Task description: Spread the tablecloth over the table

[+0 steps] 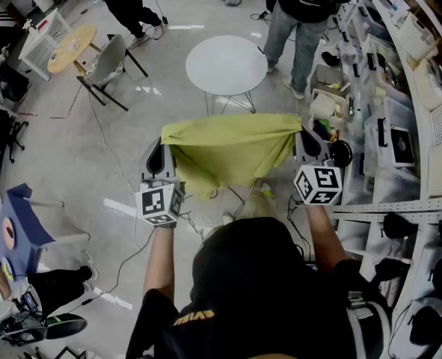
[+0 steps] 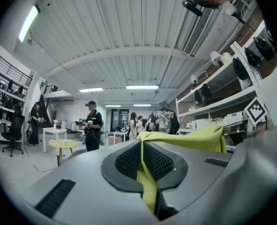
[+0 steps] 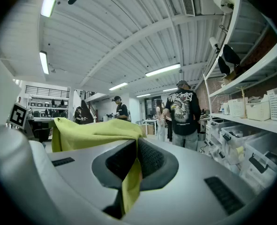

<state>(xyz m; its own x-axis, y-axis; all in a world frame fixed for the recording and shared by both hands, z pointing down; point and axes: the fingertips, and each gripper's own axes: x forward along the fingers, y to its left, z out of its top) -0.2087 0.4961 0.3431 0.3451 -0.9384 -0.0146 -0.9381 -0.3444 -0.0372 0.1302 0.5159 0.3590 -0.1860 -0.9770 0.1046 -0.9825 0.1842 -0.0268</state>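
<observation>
A yellow-green tablecloth (image 1: 228,149) hangs stretched between my two grippers, held up in the air above the floor. My left gripper (image 1: 163,158) is shut on its left corner; in the left gripper view the cloth (image 2: 185,139) runs off to the right and a strip of it is pinched between the dark pads (image 2: 129,163). My right gripper (image 1: 304,144) is shut on the right corner, with the cloth (image 3: 91,131) pinched the same way. A round white table (image 1: 226,64) stands on the floor beyond the cloth.
Shelving with bins and boxes (image 1: 400,118) runs along the right. A person in a black printed shirt (image 1: 303,13) stands past the white table. A grey chair (image 1: 108,62) and a small yellow table (image 1: 72,47) stand at far left. Cables cross the floor.
</observation>
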